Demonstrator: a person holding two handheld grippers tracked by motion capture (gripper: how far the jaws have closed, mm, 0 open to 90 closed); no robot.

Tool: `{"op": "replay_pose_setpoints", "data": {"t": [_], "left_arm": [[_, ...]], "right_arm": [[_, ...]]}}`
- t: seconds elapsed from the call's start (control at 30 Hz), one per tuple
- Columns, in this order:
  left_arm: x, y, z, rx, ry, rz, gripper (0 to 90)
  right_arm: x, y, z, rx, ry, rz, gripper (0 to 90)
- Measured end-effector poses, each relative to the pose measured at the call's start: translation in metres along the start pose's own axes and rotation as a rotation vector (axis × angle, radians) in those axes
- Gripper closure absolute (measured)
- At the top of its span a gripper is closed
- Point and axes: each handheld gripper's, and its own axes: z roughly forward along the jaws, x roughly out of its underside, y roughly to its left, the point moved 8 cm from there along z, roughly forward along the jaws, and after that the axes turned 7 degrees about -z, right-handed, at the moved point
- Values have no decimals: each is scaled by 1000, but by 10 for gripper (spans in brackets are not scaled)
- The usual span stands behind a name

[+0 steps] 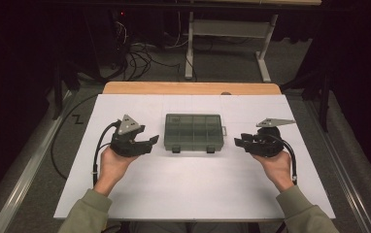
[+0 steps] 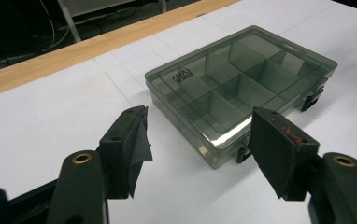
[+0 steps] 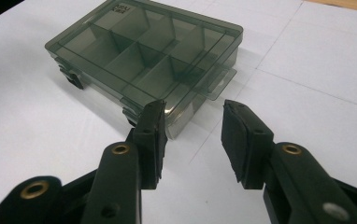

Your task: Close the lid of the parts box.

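White tabletop (image 1: 193, 189); overhead: both tongs flanking box (image 1: 193, 132).

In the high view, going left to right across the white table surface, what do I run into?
Black Z mark → left hand-held gripper → smoky clear compartment box, lid closed → right hand-held gripper.

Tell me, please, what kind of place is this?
Probably a lab or workshop set up for recording handling tasks. A white table holds a closed smoky plastic box with dividers. Loose cables lie on the grey floor behind it, beside a metal frame, and the surroundings are dark.
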Motion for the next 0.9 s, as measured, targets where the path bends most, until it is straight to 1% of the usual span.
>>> {"op": "replay_pose_setpoints", "data": {"t": [0.03, 0.07, 0.17, 0.3, 0.33, 0.5, 0.53, 0.6, 0.77, 0.9], "left_arm": [[0, 1, -2, 0, 2, 4, 373], [-2, 1, -4, 3, -8, 2, 373], [-4, 0, -9, 14, -24, -13, 373], [-2, 0, -14, 22, -34, -10, 374], [-2, 0, -15, 21, -31, -7, 374], [-2, 2, -21, 25, -50, -15, 374], [-3, 2, -22, 26, -57, -26, 374], [-4, 2, -25, 27, -65, -32, 374], [-4, 2, -34, 29, -79, -33, 374], [-4, 4, -40, 33, -87, -37, 373]], "right_arm": [[0, 0, -1, 2, -3, 3, 608], [1, 0, -2, 1, -6, 1, 607], [3, 1, -4, 2, -12, 5, 605], [4, 1, -6, 4, -19, 3, 598], [4, 1, -7, 2, -20, 5, 597], [6, 2, -11, 6, -28, 4, 592], [7, 2, -12, 5, -29, 4, 591], [8, 2, -14, 6, -29, 4, 589], [11, 3, -22, 14, -38, -5, 580], [16, 6, -25, 12, -38, -7, 572]]}}
